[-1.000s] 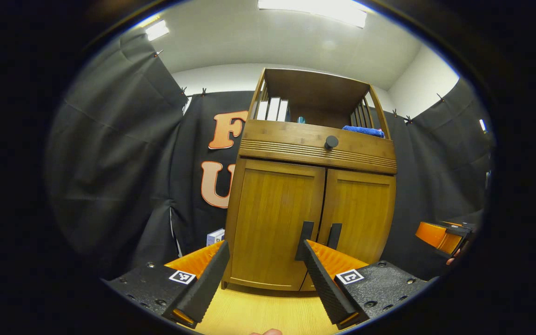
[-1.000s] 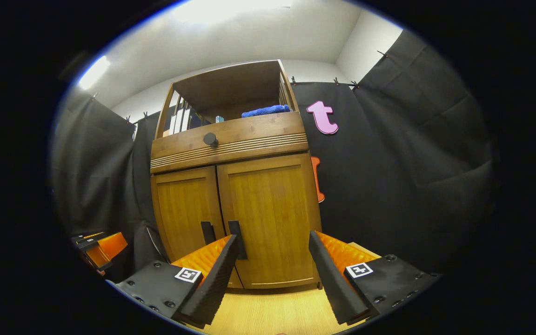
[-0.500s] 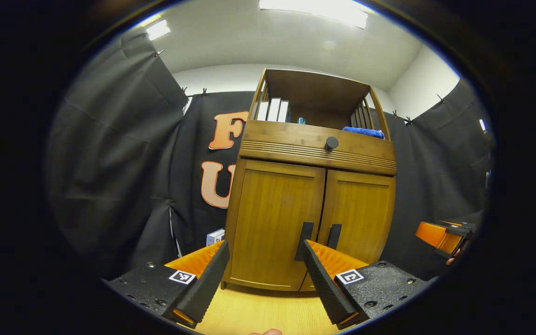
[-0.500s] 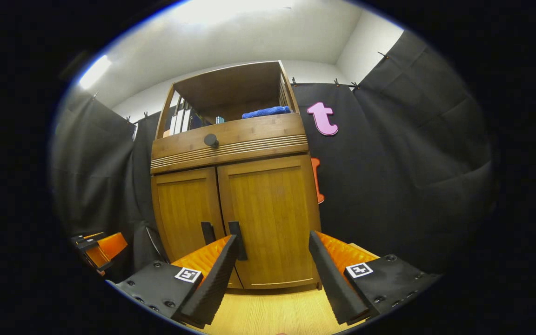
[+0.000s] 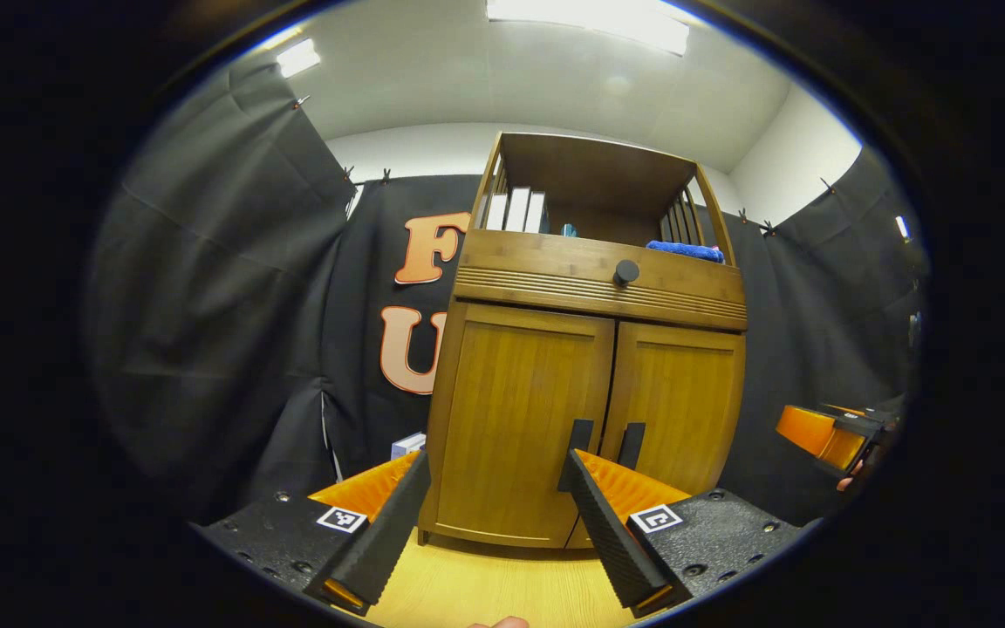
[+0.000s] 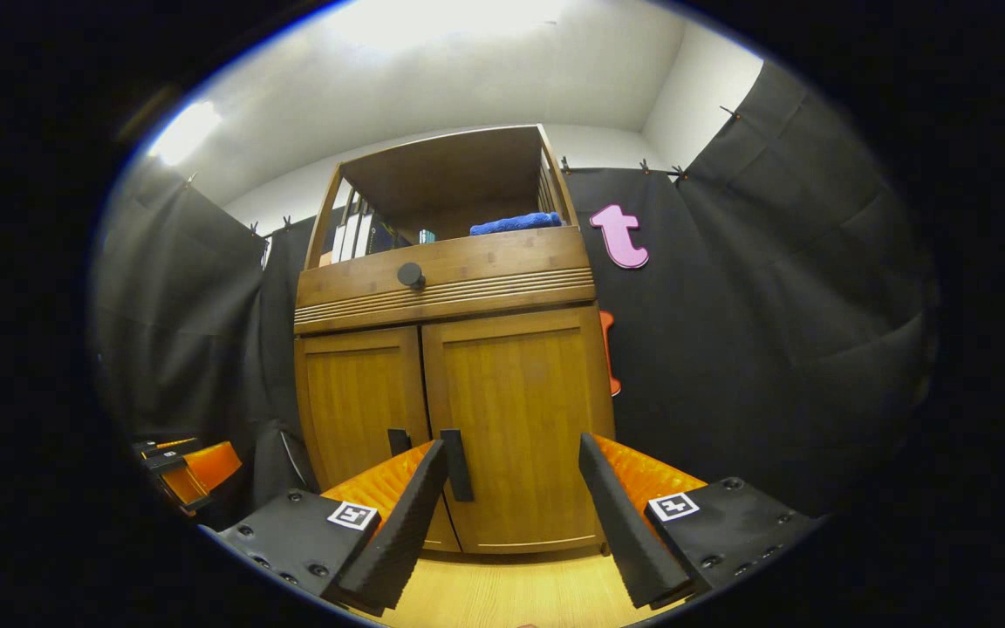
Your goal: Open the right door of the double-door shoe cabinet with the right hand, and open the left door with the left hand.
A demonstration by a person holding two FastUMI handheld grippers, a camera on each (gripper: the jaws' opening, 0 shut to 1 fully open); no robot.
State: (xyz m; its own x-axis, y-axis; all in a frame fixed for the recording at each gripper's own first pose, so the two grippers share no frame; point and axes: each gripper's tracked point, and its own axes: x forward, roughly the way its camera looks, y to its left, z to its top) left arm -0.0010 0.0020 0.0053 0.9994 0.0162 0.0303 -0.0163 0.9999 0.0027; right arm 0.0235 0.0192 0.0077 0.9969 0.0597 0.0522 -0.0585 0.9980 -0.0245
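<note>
Shoe cabinet (image 5: 585,384) dead ahead at twelve o'clock, both doors shut, left gripper (image 5: 494,497) and right gripper (image 6: 511,493) spread and short of the handles (image 6: 457,453), seemingly lined up for grasping.

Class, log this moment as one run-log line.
left tongs: open | right tongs: open | left door: closed | right door: closed

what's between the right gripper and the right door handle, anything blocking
Nothing visible. In the right gripper view the right gripper is open, and only bare wooden floor lies between it and the right door handle. Both doors are shut.
</note>
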